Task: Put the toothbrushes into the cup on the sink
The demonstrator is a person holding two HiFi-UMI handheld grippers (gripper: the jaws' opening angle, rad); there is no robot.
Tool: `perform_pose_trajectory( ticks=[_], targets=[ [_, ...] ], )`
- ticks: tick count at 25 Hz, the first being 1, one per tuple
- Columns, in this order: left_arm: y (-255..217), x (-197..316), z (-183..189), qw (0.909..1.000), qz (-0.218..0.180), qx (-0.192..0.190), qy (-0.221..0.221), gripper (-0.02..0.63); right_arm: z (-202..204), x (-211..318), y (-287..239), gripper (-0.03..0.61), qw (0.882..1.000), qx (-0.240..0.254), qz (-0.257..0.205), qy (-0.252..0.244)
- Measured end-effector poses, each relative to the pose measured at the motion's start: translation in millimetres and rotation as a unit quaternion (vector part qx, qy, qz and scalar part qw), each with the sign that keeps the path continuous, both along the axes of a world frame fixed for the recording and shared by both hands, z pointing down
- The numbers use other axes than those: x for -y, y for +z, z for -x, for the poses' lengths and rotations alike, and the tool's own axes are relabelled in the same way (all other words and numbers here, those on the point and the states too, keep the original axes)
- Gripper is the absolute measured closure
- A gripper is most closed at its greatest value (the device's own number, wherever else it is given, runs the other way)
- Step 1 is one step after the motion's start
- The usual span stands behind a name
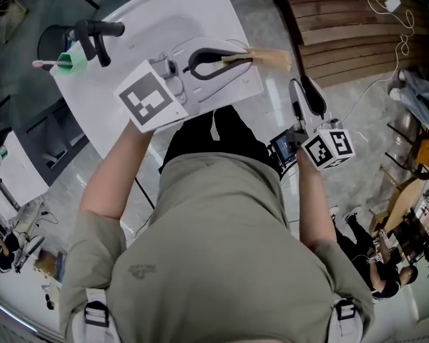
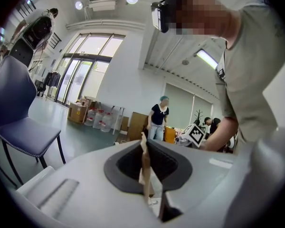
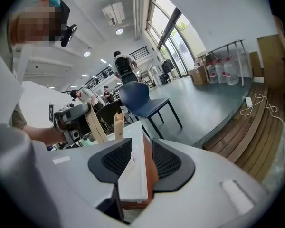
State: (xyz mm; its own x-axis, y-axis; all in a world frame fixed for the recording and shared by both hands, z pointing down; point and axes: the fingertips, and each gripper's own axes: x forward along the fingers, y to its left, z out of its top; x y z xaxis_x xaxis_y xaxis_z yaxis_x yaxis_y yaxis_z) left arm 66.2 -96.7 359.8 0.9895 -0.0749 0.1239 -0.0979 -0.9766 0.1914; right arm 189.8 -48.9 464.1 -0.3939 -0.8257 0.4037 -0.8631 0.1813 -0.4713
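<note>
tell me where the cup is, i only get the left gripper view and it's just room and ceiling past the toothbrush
Observer: In the head view the green cup stands at the left end of the sink, beside the black faucet.
Operator: anything in it
Observer: Yes, a pink toothbrush sticks out of it toward the left.
Operator: is the right gripper carrying one too
Observer: No. The right gripper hangs off the sink's right edge with its jaws apart, holding nothing.
</note>
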Motion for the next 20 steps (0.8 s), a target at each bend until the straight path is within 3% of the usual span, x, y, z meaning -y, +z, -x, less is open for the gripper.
perform_pose_trajectory(
  ticks=[20],
  targets=[
    [35.7,-11.5,0.7,0.9990,-0.004,0.043,-0.001,0.597,6.9,-2.9,8.1,0.437,1.000,0.002,0.008,-0.010]
  ],
)
